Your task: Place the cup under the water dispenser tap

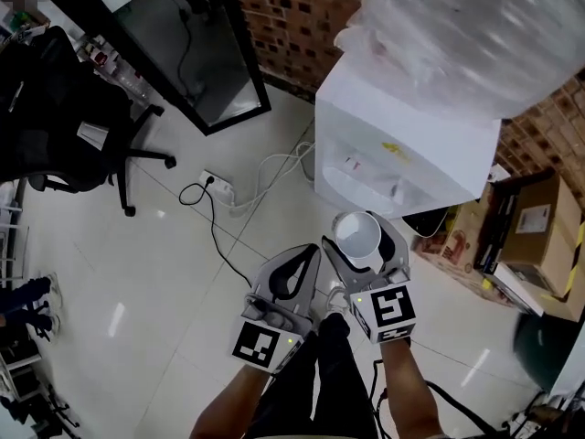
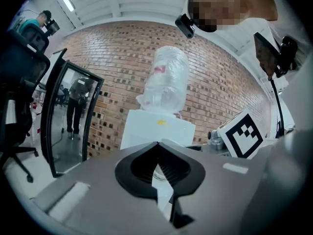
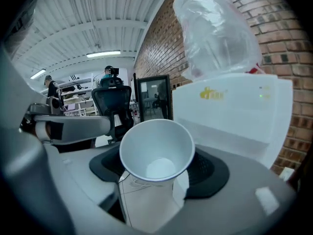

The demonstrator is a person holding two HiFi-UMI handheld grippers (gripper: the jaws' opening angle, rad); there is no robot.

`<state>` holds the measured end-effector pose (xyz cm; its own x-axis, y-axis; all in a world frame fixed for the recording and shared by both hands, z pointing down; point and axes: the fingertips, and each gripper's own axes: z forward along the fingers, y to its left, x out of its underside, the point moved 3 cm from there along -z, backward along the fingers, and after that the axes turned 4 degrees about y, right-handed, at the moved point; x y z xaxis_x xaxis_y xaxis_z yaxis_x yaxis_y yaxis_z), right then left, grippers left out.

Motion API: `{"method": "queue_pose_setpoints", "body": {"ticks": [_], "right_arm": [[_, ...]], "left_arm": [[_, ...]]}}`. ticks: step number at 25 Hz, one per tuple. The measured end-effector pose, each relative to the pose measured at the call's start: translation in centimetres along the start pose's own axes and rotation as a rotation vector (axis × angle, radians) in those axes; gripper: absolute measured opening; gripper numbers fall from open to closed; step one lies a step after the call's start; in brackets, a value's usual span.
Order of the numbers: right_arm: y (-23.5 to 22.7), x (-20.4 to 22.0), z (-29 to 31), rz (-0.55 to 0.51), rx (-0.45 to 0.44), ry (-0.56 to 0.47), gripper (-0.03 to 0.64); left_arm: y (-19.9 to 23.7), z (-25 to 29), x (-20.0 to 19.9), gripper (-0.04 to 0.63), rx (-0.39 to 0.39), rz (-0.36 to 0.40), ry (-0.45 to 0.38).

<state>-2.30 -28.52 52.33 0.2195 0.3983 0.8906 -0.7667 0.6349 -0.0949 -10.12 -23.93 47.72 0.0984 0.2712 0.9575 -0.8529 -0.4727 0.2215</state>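
Carry step. Right tongs [image 1: 364,247] clamped wide on cup [image 1: 356,234], upright, empty, mid-air before dispenser [image 1: 402,144], short of tap [image 1: 395,190]. Left tongs [image 2: 157,146] closed, empty. Next: advance cup under tap, set down, release.

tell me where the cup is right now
In the head view, the cup is clamped in the right gripper, right of centre, close in front of the water dispenser.

A black swivel office chair [image 1: 69,126] stood at ten o'clock on the glossy white tiled floor [image 1: 137,273]. A black-framed glass panel [image 1: 196,53] stood at eleven o'clock, near the red brick wall [image 1: 292,12]. A white power strip [image 1: 218,183] lay near centre with cables trailing. Brown cardboard boxes [image 1: 539,236] sat at three o'clock.
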Motion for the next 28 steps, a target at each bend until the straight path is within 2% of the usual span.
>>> {"method": "queue_pose_setpoints", "body": {"ticks": [12,18,22,28], "right_arm": [[-4.6,8.8,10.1,-0.012,-0.023,0.089,0.356],[-6.9,12.1,14.7,-0.036,-0.025,0.139,0.356],[-8.5,14.0,17.3,-0.027,-0.010,0.181,0.356],[-9.4,14.3,19.5,-0.064,-0.010,0.205,0.356]], "left_arm": [[2.9,3.4,8.2,-0.018,-0.029,-0.079,0.036],[3.6,4.5,9.5,-0.017,-0.006,-0.056,0.057],[4.2,4.0,10.3,-0.017,-0.019,-0.047,0.084],[4.7,3.2,11.6,-0.017,-0.041,-0.050,0.122]]}}
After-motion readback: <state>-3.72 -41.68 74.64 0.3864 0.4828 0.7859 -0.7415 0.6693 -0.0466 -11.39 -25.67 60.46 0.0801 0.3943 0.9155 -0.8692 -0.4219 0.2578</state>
